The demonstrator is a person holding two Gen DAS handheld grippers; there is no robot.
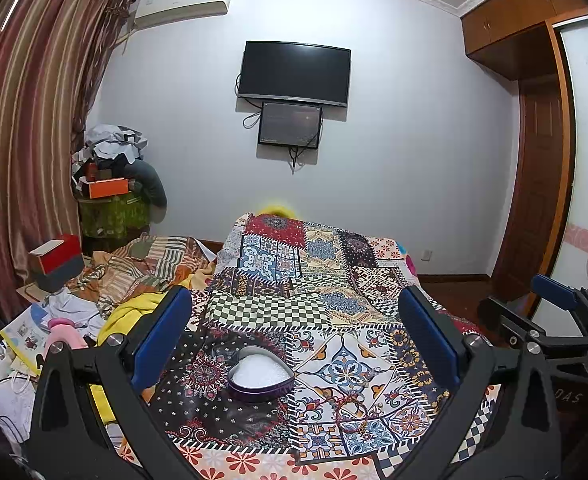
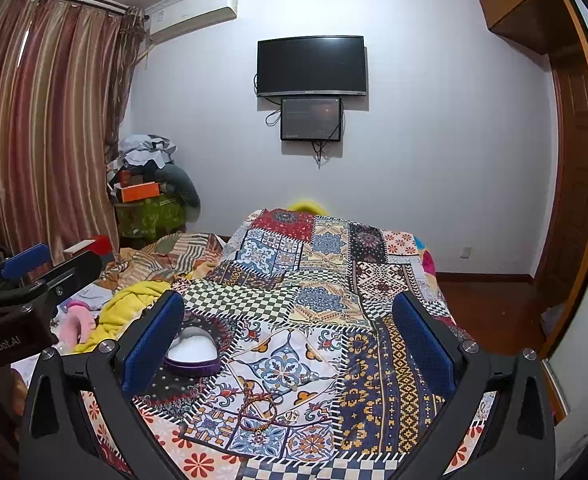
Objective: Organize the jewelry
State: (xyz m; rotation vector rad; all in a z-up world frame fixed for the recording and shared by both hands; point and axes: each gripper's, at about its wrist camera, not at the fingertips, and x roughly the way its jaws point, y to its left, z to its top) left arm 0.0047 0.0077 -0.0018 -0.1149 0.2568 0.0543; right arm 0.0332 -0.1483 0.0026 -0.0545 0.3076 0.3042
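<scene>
Red-brown beaded bracelet (image 2: 258, 410) lies flat on patchwork quilt (image 2: 325, 280), low and centred between right gripper (image 2: 290, 344) fingers, slightly left of midline; loop shape, no clear long axis. Small metal pieces beside it; count unclear. Heart-shaped purple tin (image 1: 260, 376), one, white-lined, lid off, sits left of bracelet, centred under left gripper (image 1: 294, 340). Judgement: right gripper nearer bracelet. Both grippers spread wide, holding nothing.

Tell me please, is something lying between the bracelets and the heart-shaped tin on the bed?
Nothing visible does. The red braided bracelets lie on the patterned bedspread to the right of the open heart-shaped tin, with only flat cloth between them. Both grippers' jaws are open and empty.
</scene>
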